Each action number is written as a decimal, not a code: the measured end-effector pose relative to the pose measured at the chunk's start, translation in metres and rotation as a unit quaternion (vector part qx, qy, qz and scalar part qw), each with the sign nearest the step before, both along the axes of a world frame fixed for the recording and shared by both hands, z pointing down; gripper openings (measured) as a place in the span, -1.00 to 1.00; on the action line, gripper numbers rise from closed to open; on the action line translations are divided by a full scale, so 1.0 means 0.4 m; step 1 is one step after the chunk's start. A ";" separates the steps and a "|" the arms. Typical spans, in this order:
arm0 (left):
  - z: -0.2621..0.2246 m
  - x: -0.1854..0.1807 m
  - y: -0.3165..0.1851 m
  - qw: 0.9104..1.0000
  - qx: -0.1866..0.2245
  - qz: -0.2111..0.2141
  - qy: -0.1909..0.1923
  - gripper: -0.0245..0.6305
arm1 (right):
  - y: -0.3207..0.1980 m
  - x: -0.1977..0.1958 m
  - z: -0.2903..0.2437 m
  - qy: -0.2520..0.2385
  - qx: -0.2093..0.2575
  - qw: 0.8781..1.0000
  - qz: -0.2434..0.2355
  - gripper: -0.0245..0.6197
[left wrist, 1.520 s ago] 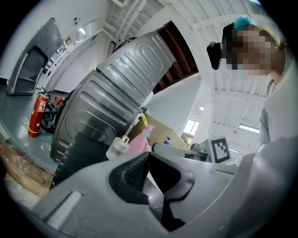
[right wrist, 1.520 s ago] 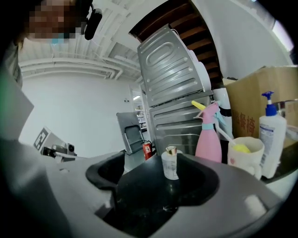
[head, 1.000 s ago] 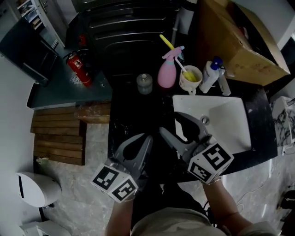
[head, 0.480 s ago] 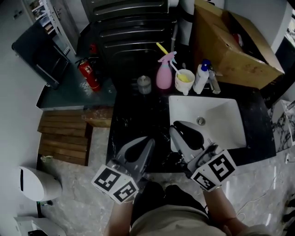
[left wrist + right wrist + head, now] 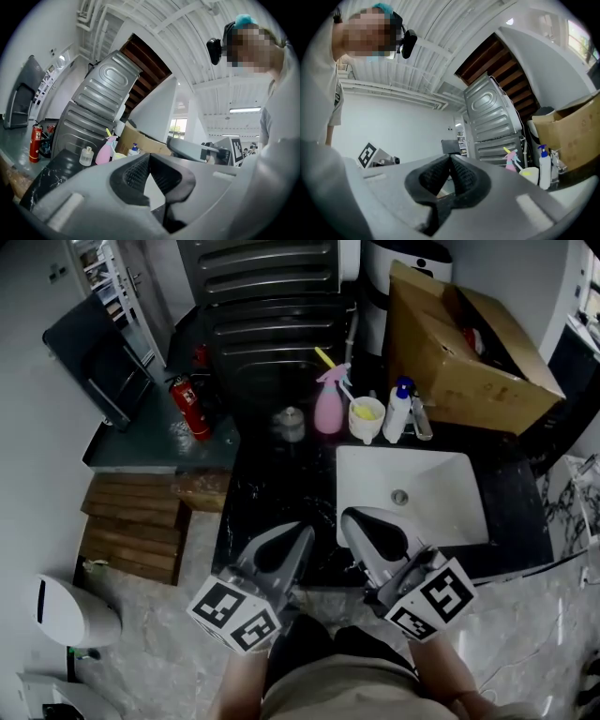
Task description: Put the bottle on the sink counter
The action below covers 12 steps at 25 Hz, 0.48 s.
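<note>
A small clear bottle [image 5: 292, 423] stands at the back of the black counter [image 5: 267, 498]. To its right are a pink spray bottle [image 5: 328, 407], a cream cup [image 5: 366, 418] and a white bottle with a blue cap [image 5: 397, 412]. My left gripper [image 5: 302, 529] hovers shut and empty over the counter's front edge. My right gripper [image 5: 349, 518] is shut on nothing over the front left corner of the white sink [image 5: 441, 512]. The left gripper view shows the left gripper [image 5: 149, 157] shut, with the small bottle [image 5: 86, 156] far ahead. In the right gripper view the right gripper [image 5: 450, 161] has its pads together.
A large open cardboard box [image 5: 469, 343] lies behind the sink at the right. A grey ribbed machine [image 5: 267, 306] stands behind the counter. A red fire extinguisher [image 5: 187, 407] sits on a low grey surface at the left, with wooden slats [image 5: 131, 526] below it.
The right gripper's jaws have closed from wide open to shut. Both grippers have drawn back toward the counter's front edge, away from the bottles.
</note>
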State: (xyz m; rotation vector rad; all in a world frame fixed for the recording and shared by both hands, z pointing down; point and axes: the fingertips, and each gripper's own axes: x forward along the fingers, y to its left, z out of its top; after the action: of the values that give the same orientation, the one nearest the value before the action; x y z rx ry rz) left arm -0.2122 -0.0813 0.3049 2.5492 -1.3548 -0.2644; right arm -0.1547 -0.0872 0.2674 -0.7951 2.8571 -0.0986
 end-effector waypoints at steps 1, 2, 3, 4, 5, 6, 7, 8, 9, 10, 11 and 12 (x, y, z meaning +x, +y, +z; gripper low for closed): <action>-0.001 0.007 0.006 1.000 0.000 0.000 0.000 -0.90 | 0.009 0.003 -0.001 -0.004 -0.004 1.000 -0.004 -0.91; -0.001 0.013 0.011 1.000 0.000 0.000 0.001 -0.90 | 0.018 0.005 -0.001 -0.010 -0.008 1.000 -0.009 -0.91; -0.001 0.019 0.015 1.000 0.000 0.002 0.000 -0.90 | 0.027 0.007 -0.002 -0.014 -0.012 1.000 -0.014 -0.91; -0.001 0.025 0.020 1.000 0.000 0.004 -0.001 -0.90 | 0.034 0.008 -0.004 -0.018 -0.013 1.000 -0.017 -0.91; 0.000 0.030 0.024 1.000 -0.001 0.006 -0.003 -0.90 | 0.040 0.010 -0.006 -0.021 -0.013 1.000 -0.018 -0.91; 0.000 0.033 0.028 1.000 -0.001 0.007 -0.004 -0.90 | 0.044 0.014 -0.008 -0.025 -0.013 0.999 -0.015 -0.91; 0.001 0.034 0.031 1.000 -0.001 0.008 -0.005 -0.90 | 0.045 0.019 -0.010 -0.029 -0.012 0.999 -0.010 -0.91; 0.003 0.035 0.033 1.000 -0.003 0.009 -0.005 -0.90 | 0.044 0.024 -0.011 -0.033 -0.011 0.999 -0.004 -0.91; 0.005 0.035 0.035 1.000 -0.004 0.010 -0.004 -0.90 | 0.043 0.030 -0.010 -0.036 -0.012 0.999 0.001 -0.91; 0.006 0.035 0.037 1.000 -0.004 0.010 -0.003 -0.90 | 0.042 0.034 -0.009 -0.038 -0.013 0.999 0.004 -0.91; 0.006 0.034 0.038 1.000 -0.003 0.010 -0.002 -0.90 | 0.043 0.036 -0.009 -0.039 -0.014 0.999 0.005 -0.91; 0.007 0.033 0.039 1.000 -0.003 0.009 -0.001 -0.90 | 0.045 0.035 -0.007 -0.037 -0.013 0.999 0.004 -0.91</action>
State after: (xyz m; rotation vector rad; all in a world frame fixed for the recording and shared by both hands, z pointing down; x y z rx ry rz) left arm -0.1989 -0.0656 0.3075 2.5564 -1.3319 -0.2541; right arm -0.1406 -0.0693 0.2645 -0.7904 2.7887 -0.1618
